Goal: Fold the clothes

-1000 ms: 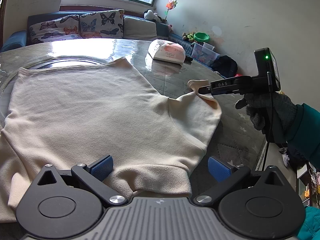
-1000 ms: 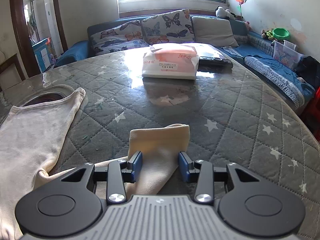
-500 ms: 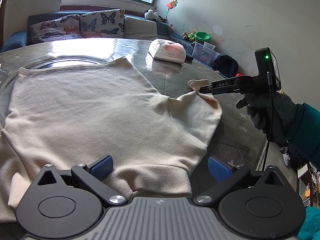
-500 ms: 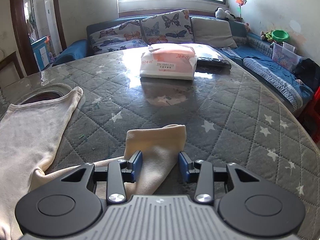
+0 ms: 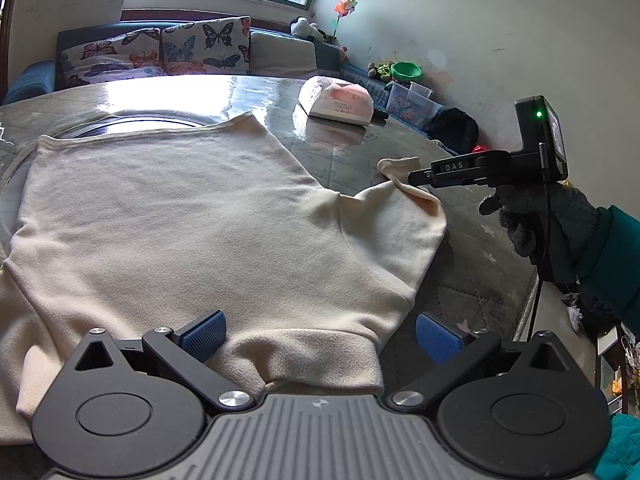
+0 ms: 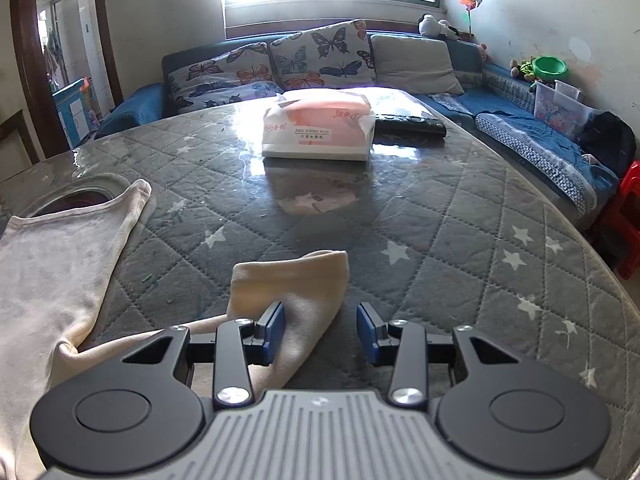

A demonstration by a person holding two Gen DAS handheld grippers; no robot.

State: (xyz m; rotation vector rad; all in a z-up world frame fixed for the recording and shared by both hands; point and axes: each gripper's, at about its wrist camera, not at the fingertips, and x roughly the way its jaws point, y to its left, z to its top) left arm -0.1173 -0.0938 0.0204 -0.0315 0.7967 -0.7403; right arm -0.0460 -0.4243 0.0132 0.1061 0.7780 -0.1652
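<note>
the counter (image 6: 440, 216), a round top with a quilted grey star-print cover under a glossy sheet, carries everything here. on it the cream top (image 5: 192, 220) lies spread flat, its body toward the left and its right sleeve (image 6: 296, 284) trailing out to the side with the cuff end resting on the cover. the cloth looks like soft, light fleece: it will drape and sag rather than hold a line, and it may slide a little on the shiny surface, so a pinch wants both layers at a hem or cuff edge, not the loose middle. a pink tissue pack (image 6: 318, 130) and a dark remote (image 6: 412, 124) sit well apart at the far side. the left hand-held gripper (image 5: 318, 334) hovers low over the near hem with its blue pads spread wide, gripping nothing. the right hand-held gripper (image 6: 320, 332) straddles the sleeve near the cuff, jaws parted; its left pad is just at the cloth, and nothing is clamped.
</note>
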